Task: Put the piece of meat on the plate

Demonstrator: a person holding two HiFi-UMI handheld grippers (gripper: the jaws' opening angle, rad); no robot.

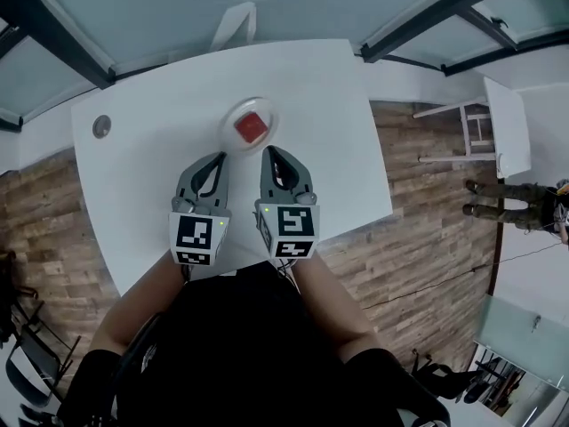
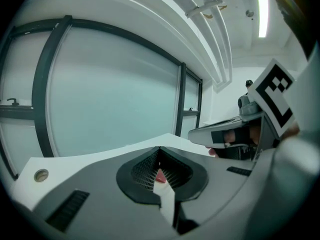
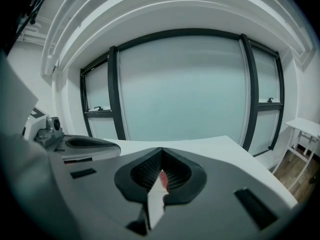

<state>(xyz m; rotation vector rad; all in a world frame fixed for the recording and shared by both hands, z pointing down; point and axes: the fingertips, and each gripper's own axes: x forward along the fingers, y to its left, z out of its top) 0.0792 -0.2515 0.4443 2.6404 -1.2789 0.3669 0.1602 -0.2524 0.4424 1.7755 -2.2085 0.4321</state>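
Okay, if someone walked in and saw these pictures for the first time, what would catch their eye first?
The red piece of meat stands out first, lying on a small white plate near the middle of the white table. Just short of it, nearer the person, the left tool and the right tool are held side by side above the table. Both are shut and empty, each with a black-and-white marker cube at its back.
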